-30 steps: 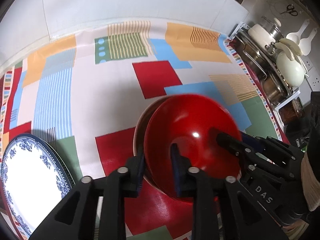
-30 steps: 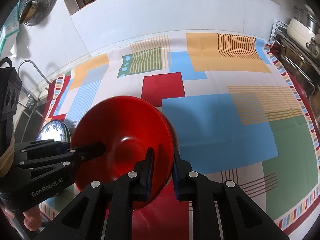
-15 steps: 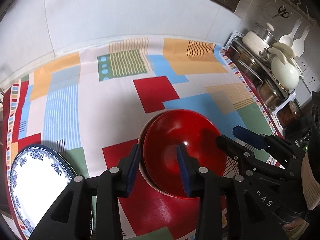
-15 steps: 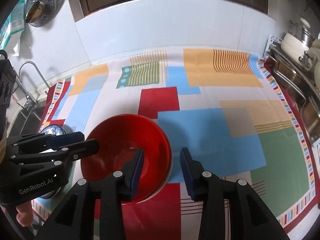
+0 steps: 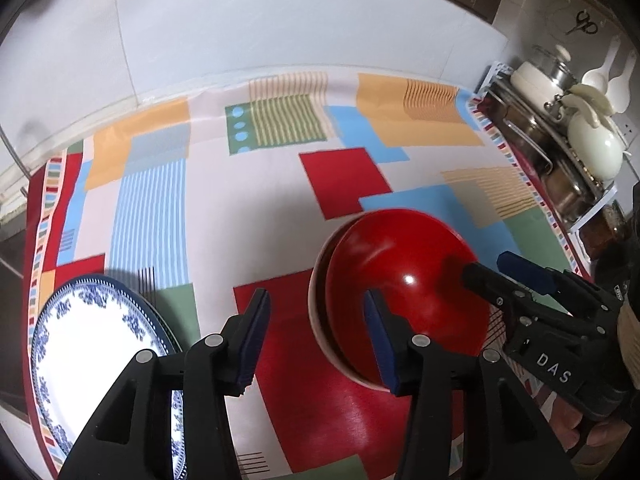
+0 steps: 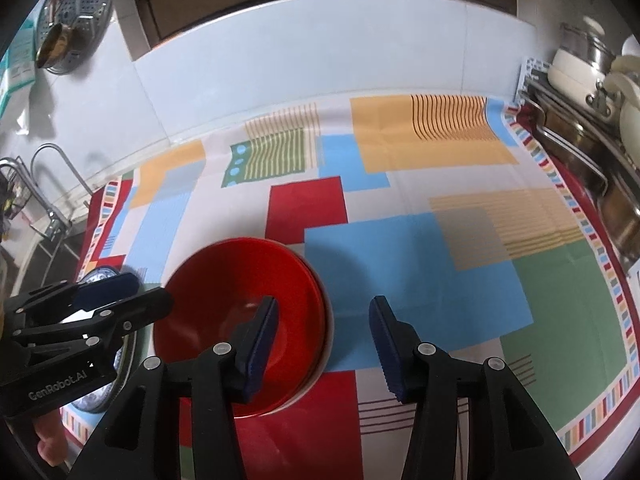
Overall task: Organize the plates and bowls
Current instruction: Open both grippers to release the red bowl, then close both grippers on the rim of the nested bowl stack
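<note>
Bowl released onto the stack

Jaws on both grippers were opening, where a second earlier each had pinched the rim of the red bowl (image 5: 404, 284). The left gripper (image 5: 316, 340) now stood clear of the rim with only cloth between its pads, and the right gripper (image 6: 324, 344) straddled the near edge without pressing it. The bowl sat nested in another bowl (its pale rim showing beneath) on the patterned tablecloth (image 6: 420, 264), with the blue-and-white plate (image 5: 92, 352) nearby at the left. That stacking step looked finished, so the plate probably came next.
</note>
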